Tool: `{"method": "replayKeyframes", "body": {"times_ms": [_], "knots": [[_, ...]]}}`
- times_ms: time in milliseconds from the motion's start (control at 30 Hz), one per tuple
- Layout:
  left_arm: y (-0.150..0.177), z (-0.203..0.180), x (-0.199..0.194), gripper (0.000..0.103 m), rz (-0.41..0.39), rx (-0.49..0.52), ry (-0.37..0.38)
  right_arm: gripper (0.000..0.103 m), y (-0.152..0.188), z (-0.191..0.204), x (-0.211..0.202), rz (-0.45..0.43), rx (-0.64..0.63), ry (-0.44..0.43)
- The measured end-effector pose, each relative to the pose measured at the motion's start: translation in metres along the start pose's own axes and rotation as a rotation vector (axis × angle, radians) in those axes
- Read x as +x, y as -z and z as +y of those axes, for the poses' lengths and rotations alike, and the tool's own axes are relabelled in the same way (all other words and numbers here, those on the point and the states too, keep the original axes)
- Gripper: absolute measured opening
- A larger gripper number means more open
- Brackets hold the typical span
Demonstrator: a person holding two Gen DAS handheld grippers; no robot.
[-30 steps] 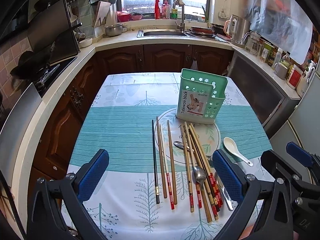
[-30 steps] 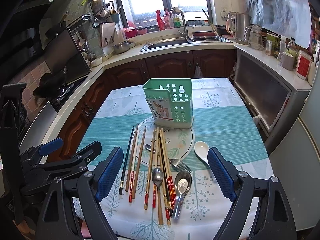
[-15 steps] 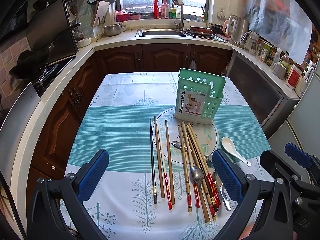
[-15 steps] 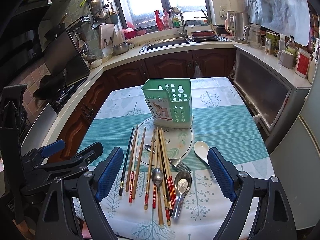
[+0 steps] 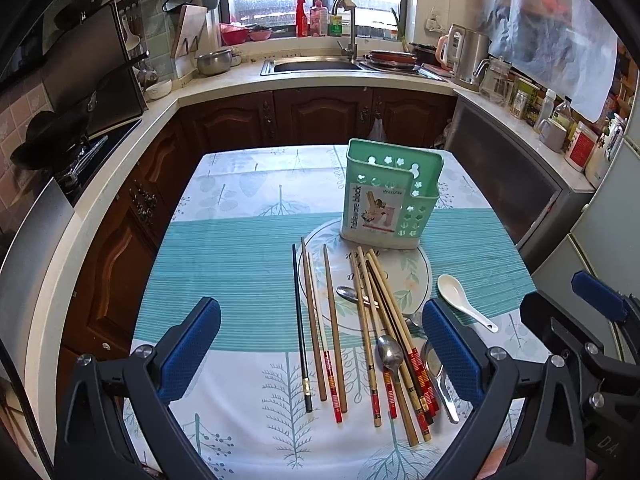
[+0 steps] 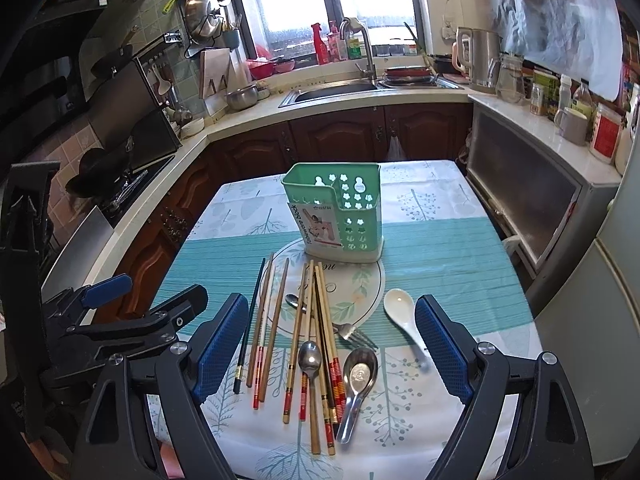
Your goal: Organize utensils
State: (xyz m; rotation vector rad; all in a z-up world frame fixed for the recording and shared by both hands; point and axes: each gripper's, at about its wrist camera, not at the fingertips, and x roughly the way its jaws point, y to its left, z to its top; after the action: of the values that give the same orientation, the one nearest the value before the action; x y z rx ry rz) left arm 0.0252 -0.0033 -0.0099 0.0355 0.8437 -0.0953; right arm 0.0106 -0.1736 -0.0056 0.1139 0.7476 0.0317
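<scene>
A green utensil holder (image 5: pixel 390 196) (image 6: pixel 340 212) stands upright at the far edge of a round placemat (image 5: pixel 412 280). Several wooden chopsticks (image 5: pixel 332 328) (image 6: pixel 316 340) and one black chopstick (image 5: pixel 300 328) lie side by side in front of it. Among them are a metal spoon (image 5: pixel 390 354) (image 6: pixel 310 360), a fork (image 6: pixel 354 334) and a metal soup spoon (image 6: pixel 360 376). A white ceramic spoon (image 5: pixel 460 296) (image 6: pixel 402 312) lies to the right. My left gripper (image 5: pixel 320 354) and right gripper (image 6: pixel 332 350) hover open above the near ends, holding nothing.
The table (image 5: pixel 240 272) wears a teal and white cloth. Dark wooden cabinets and a counter with a sink (image 5: pixel 316 66) wrap round it. A stove (image 5: pixel 76 160) is at the left. A grey appliance (image 6: pixel 532 208) stands close to the table's right edge.
</scene>
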Motion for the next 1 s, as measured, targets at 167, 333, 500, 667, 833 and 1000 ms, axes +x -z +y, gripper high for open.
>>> {"method": "replayKeyframes", "body": {"times_ms": [167,333,500,667,833,1000], "knots": [[-0.006,0.000,-0.005,0.100,-0.032,0.007,-0.022,0.087,-0.012,-0.003,-0.007,-0.033,-0.019,-0.002],[-0.011,0.001,-0.002,0.100,-0.004,0.005,-0.007,0.087,-0.023,-0.009,-0.011,-0.018,-0.003,-0.017],[-0.019,0.002,-0.009,0.100,-0.024,0.001,-0.004,0.086,-0.028,-0.019,-0.014,0.001,0.017,-0.049],[-0.028,0.005,-0.014,0.100,-0.023,-0.003,0.015,0.074,-0.037,-0.030,-0.011,0.049,0.055,-0.091],[-0.039,0.009,-0.014,0.100,-0.011,0.010,0.041,0.066,-0.047,-0.034,-0.004,0.089,0.048,-0.114],[-0.050,0.014,-0.002,0.100,0.022,0.025,0.062,0.057,-0.060,-0.036,0.011,0.143,0.036,-0.157]]}}
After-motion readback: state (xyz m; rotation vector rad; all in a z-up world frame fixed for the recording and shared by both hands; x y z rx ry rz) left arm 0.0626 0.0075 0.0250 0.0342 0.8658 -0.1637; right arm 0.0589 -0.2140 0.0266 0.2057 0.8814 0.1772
